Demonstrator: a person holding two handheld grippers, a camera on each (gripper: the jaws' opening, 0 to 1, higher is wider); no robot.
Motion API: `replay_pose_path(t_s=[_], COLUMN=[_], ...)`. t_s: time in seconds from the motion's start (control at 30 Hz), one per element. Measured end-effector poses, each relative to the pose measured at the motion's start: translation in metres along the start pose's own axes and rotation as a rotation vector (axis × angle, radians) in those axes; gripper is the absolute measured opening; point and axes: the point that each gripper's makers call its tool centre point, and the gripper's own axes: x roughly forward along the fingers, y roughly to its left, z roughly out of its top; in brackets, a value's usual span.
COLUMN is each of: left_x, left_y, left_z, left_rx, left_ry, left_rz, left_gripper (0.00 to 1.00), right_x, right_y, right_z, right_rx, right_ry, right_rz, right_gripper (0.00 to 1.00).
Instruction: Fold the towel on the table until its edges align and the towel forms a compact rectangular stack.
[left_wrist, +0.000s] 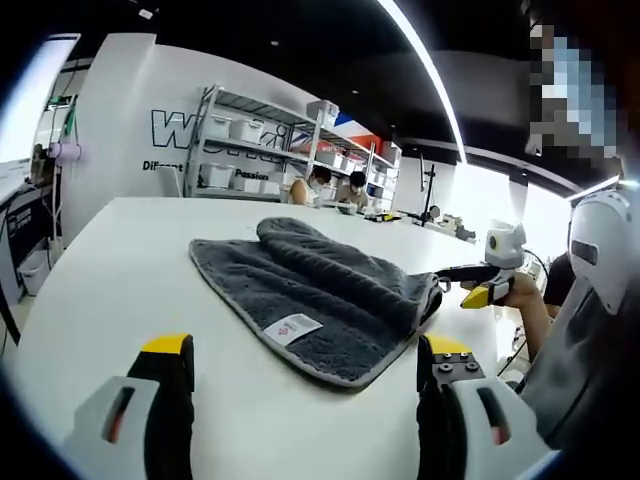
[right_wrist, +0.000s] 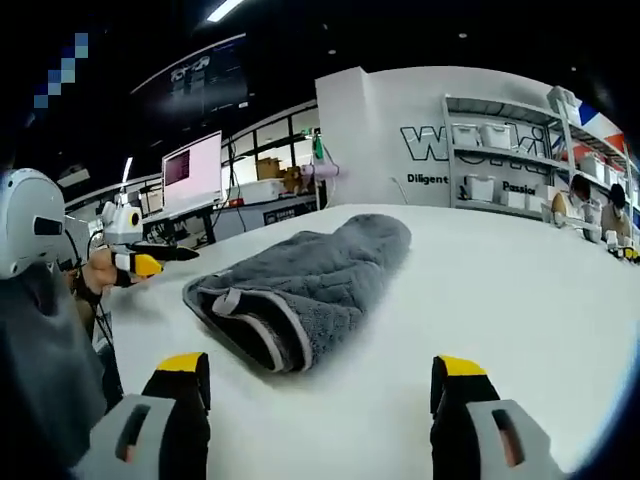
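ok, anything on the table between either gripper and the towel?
Nothing visible. In the left gripper view, bare white table lies between the open left gripper and the grey towel. In the right gripper view, the same holds between the open right gripper and the towel.

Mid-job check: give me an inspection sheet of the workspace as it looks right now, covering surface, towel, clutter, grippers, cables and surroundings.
Surface: white table, bare around the cloth.
Job's things: grey towel, partly folded and bunched, edges not aligned; white label facing up near its front edge.
Clutter: nothing seen on the near table.
Grippers: left gripper open and empty, short of the towel; right gripper open and empty, facing the folded end.
Cables: nothing seen.
Surroundings: metal shelving with white bins by a lettered wall; a monitor on a bench; people seated at the table's far end.
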Motion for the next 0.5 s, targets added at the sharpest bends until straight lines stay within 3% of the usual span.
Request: replay_pose_path(t_s=[0.27,0.5], left_x=[-0.002,-0.001], left_y=[0.003,0.004], left_z=[0.000,-0.001], left_rx=[-0.002,-0.005], left_ry=[-0.002,-0.003], left_rz=[0.005,0.006], left_gripper=[0.97,0.97], right_x=[0.010,0.015], right_y=[0.004,0.013], right_z=[0.005,0.011], right_rx=[-0.078,-0.097], right_ry=[-0.017,-0.056], right_rz=[-0.009,0.038], right_gripper=[0.71,0.53])
